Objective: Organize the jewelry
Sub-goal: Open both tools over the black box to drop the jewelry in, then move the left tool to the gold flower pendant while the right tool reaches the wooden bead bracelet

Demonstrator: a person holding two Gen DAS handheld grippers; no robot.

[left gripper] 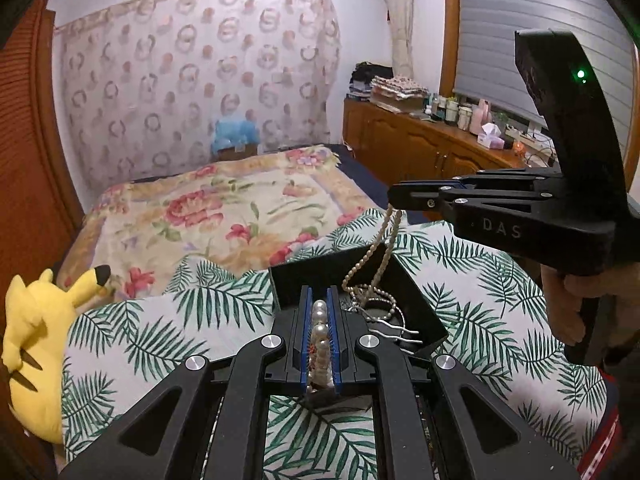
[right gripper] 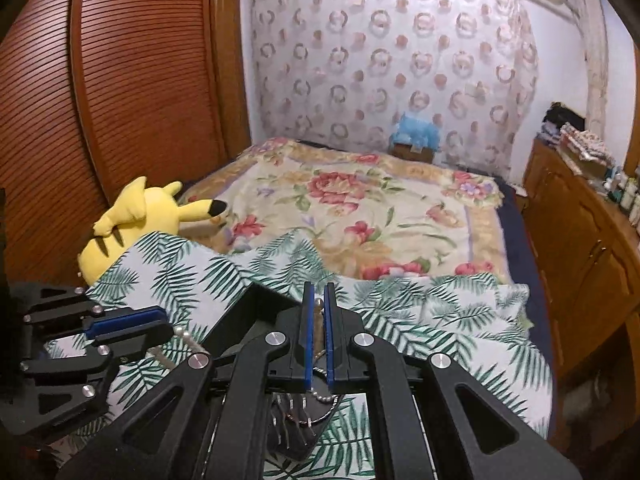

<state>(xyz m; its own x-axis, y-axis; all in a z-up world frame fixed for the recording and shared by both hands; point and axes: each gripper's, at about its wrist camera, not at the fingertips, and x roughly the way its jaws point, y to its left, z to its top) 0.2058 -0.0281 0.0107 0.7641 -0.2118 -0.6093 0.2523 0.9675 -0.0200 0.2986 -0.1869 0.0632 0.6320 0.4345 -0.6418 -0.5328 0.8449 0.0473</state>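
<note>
Jewelry in two strands, shown against one landmark, the black box (left gripper: 404, 280) resting on the palm-leaf cloth (left gripper: 168, 320). Large-pearl strand (left gripper: 321, 344): pinched between the blue pads of the left gripper (left gripper: 320, 300), just at the near-left edge of the box; its long axis runs along the fingers, pointing toward the box. Fine bead strand (left gripper: 386, 248): gripped at its top by the right gripper (left gripper: 394, 200), which is pressed together on it above the box. This strand hangs nearly vertical, its lower part coiled inside the box with other pieces, among them a silvery hairpin-like item (left gripper: 396, 334) whose nature is uncertain.

Right wrist view: the right gripper (right gripper: 319, 300) shows a small pearl (right gripper: 319, 301) at its closed tips, and the box interior (right gripper: 256, 320) lies directly beneath. The left gripper (right gripper: 160, 320) appears at the left of the box with larger pearls (right gripper: 186, 336) trailing from its tips.

Governing relation, as a judgement: the fine strand is vertical and tethered to the tangle in the box, directly below the right gripper, so lifting or lowering acts along that axis; the right gripper is the nearer to the box contents. Snagging on neighbouring pieces is the likely risk.

Legible writing: "DAS" on the side of the right gripper body (left gripper: 502, 228). A green lamp (left gripper: 580, 75) glows on its handle. No other readable labels.
</note>
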